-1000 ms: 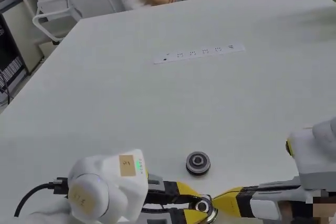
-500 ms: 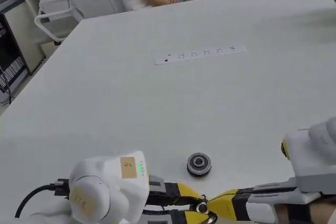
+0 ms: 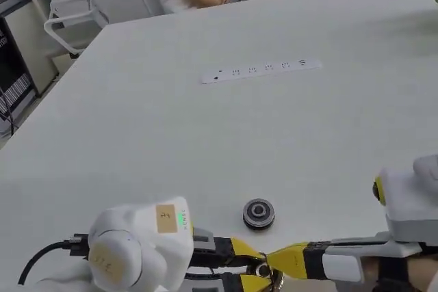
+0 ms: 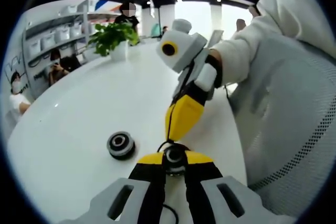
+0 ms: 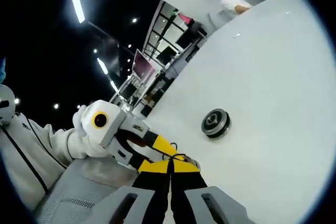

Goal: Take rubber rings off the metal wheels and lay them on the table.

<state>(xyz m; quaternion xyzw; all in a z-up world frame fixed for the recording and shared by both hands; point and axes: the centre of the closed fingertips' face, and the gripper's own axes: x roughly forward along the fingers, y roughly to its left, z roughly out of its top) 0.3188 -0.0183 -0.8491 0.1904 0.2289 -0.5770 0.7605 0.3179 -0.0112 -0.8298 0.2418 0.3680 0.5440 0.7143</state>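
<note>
The right claw (image 5: 169, 165) has edged in on the left claw (image 4: 173, 159), which clamps a wheel (image 4: 173, 154) just this side of the spare wheel (image 3: 259, 213) on the table (image 3: 205, 135). The right jaws, pinched narrow, nip its ring (image 5: 180, 157). The rubber is likely soft and stretchy: hold the rim and peel outward.

White table (image 3: 137, 135), plain top. One black-rimmed metal wheel (image 3: 259, 213) lies flat close to the near edge, right of centre. Socket strip (image 3: 260, 70) sits mid-table, parallel to the far edge. Potted plant (image 4: 113, 38) stands toward the far right corner.
</note>
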